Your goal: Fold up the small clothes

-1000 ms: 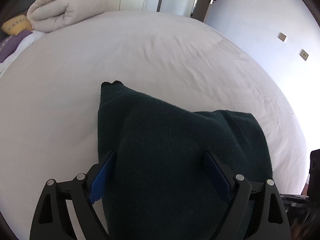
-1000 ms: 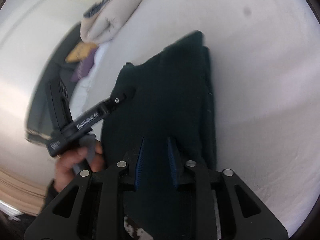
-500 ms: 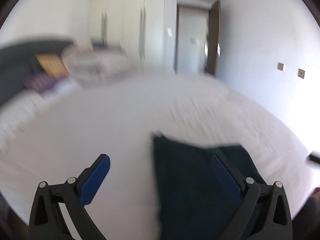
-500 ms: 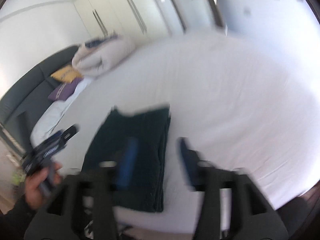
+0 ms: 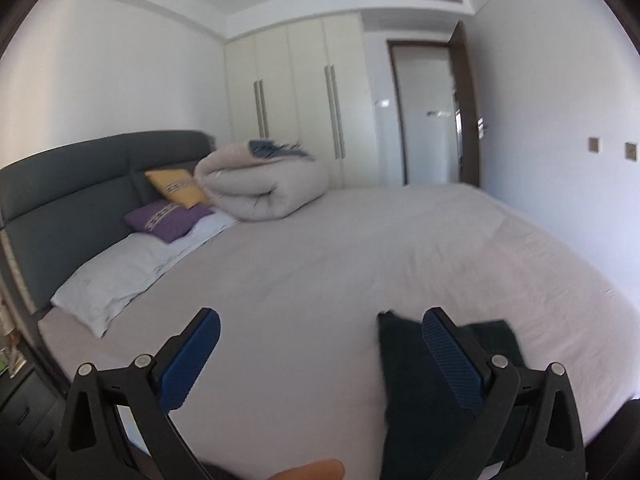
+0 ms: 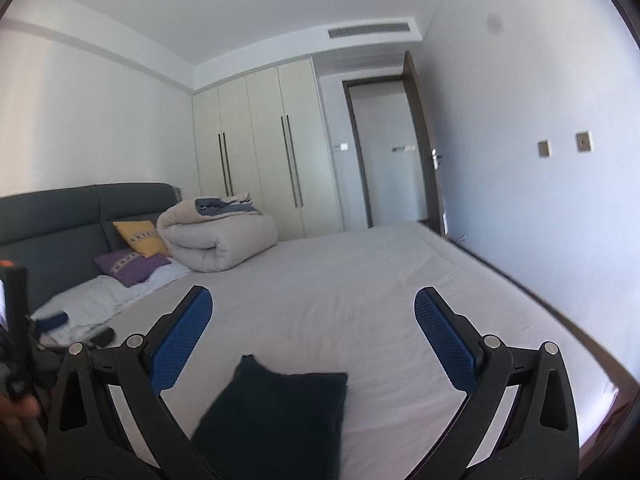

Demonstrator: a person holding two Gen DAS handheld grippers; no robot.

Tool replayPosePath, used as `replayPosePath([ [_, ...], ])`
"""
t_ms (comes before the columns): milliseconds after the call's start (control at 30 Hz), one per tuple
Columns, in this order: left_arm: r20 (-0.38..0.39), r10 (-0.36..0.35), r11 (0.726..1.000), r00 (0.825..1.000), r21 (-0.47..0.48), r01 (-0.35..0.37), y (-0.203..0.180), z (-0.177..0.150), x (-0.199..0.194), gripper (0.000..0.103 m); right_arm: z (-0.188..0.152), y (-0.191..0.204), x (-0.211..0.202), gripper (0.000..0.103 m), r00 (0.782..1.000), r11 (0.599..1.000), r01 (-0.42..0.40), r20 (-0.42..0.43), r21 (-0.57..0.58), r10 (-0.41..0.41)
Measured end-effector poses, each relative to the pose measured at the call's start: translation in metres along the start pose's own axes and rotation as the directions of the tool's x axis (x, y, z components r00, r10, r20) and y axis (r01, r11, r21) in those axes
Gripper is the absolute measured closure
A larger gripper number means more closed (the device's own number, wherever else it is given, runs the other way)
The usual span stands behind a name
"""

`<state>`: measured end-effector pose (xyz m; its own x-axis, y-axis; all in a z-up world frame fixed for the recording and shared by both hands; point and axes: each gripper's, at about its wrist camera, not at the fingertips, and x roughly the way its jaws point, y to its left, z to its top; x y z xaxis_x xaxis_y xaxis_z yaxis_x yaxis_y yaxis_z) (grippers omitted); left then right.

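A dark green garment lies folded into a flat rectangle on the white bed sheet, near the bed's front edge. It also shows in the left wrist view, partly behind the right finger. My left gripper is open and empty, raised above the bed to the left of the garment. My right gripper is open and empty, raised above the garment. Neither touches the cloth.
A rolled beige duvet lies at the head of the bed, beside a yellow cushion, a purple cushion and a white pillow. A dark headboard, wardrobe doors and an open door stand behind.
The right gripper let go of the garment and opened. Both grippers lifted and pulled back from the folded garment, which now lies flat on the bed.
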<state>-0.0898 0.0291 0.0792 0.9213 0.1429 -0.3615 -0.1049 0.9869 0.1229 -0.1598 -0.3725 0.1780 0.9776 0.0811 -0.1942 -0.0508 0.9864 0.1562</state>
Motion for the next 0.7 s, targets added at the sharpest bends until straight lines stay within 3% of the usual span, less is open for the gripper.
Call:
replayPosePath([
  [100, -0.131, 0.021, 0.999, 0.991, 0.031, -0.017, -0.004, -0.018, 0.016, 0.000, -0.006, 0.008, 0.002, 0.000, 0.994, 1.000, -0.016, -0.109, -0.018, 0.014],
  [167, -0.254, -0.034, 0.999, 0.967, 0.017, 0.039, -0.010, -0.032, 0.036, 0.000, -0.018, 0.013, 0.017, 0.000, 0.976, 0.999, 0.010, -0.216, -0.032, -0.016],
  [200, -0.289, -0.052, 0.998, 0.956, 0.004, 0.055, -0.011, -0.036, 0.041, 0.000, -0.026, 0.014, 0.026, 0.000, 0.960, 0.999, 0.034, -0.278, -0.035, -0.042],
  [267, -0.400, -0.119, 0.993, 0.909, -0.046, 0.109, -0.015, -0.051, 0.059, 0.000, -0.047, 0.010, 0.046, 0.000, 0.913, 0.997, 0.070, -0.401, -0.017, -0.071],
  [333, -0.442, -0.124, 0.992, 0.889, -0.045, 0.116, -0.021, -0.061, 0.067, 0.000, -0.068, 0.004, 0.062, 0.000, 0.850, 0.994, 0.106, -0.521, 0.023, -0.079],
  [433, -0.458, -0.110, 0.993, 0.882, -0.009, 0.119, -0.034, -0.075, 0.066, 0.000, -0.091, -0.003, 0.074, 0.000, 0.796, 0.987, 0.152, -0.598, 0.045, -0.095],
  [633, -0.451, -0.113, 0.992, 0.885, 0.001, 0.127, -0.036, -0.082, 0.065, 0.000, -0.117, -0.007, 0.073, 0.000, 0.785, 0.987, 0.161, -0.607, 0.005, -0.125],
  [700, -0.454, -0.116, 0.992, 0.883, -0.004, 0.129, -0.033, -0.082, 0.065, 0.000, -0.121, 0.004, 0.090, 0.000, 0.781, 0.987, 0.159, -0.612, 0.002, -0.125],
])
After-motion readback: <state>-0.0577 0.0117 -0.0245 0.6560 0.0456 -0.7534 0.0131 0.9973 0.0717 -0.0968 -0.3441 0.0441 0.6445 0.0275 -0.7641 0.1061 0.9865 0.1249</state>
